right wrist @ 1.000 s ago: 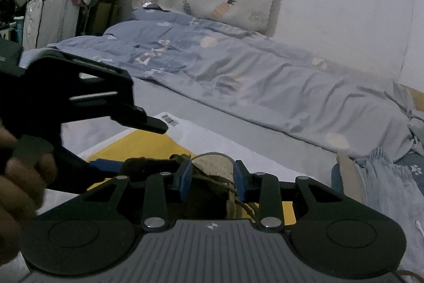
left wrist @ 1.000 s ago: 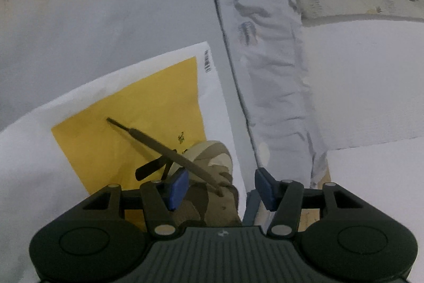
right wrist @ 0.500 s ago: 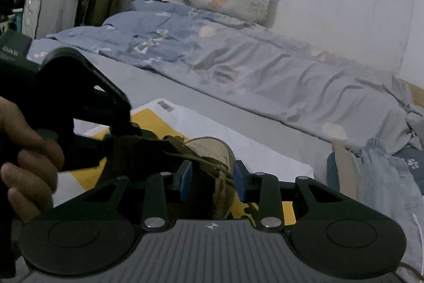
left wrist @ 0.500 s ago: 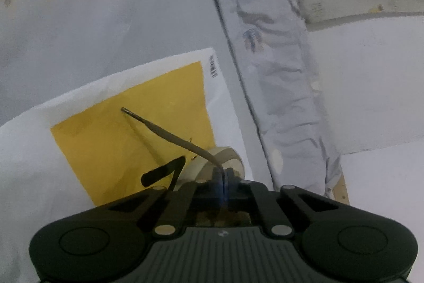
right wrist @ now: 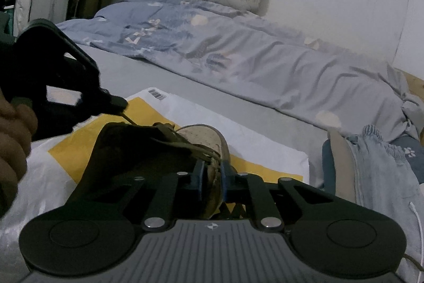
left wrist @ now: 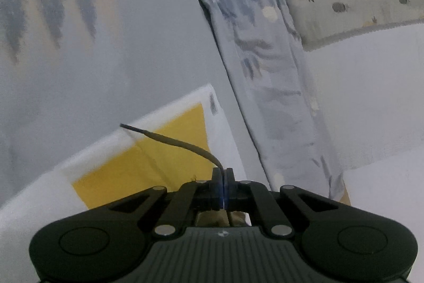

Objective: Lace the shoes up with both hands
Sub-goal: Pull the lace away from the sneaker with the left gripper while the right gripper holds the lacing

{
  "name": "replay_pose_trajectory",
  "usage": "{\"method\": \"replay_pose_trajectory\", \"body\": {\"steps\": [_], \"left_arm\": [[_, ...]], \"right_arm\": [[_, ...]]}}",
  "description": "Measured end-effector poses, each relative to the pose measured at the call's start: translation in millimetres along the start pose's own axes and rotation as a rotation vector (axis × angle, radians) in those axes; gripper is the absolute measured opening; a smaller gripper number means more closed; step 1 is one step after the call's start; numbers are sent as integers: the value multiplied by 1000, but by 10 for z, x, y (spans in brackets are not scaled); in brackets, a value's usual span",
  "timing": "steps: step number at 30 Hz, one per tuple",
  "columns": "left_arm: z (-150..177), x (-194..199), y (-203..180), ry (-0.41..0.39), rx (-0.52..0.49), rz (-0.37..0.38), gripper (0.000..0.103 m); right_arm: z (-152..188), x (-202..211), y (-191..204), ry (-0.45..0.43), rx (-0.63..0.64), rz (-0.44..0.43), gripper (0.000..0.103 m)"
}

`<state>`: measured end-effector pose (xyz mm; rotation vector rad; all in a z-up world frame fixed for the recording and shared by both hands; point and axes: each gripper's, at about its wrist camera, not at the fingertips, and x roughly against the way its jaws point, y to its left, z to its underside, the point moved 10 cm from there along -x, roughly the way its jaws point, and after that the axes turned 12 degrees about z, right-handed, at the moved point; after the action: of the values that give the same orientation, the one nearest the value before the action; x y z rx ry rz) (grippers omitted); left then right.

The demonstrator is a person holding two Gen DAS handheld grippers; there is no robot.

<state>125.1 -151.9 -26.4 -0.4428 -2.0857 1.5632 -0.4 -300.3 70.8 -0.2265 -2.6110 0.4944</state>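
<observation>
Olive lace [left wrist: 182, 143] is soft and limp, best pinched near its stiff tip; the left gripper [left wrist: 223, 178] has it clamped, jaws pressed together. Light and floppy, the shoe [right wrist: 185, 147] lies on the yellow bag [right wrist: 66, 147], where the right gripper [right wrist: 212, 171], tilted down, is closing on its laced edge.

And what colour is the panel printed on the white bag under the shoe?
Yellow. The panel on the white bag shows best in the left wrist view.
</observation>
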Motion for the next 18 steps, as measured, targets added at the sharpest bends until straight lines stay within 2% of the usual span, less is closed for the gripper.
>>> {"method": "replay_pose_trajectory", "body": {"steps": [18], "left_arm": [[-776,522,275,-201,-30,-136,0]], "right_arm": [[11,-27,-5,-1,-3,13,10]]}}
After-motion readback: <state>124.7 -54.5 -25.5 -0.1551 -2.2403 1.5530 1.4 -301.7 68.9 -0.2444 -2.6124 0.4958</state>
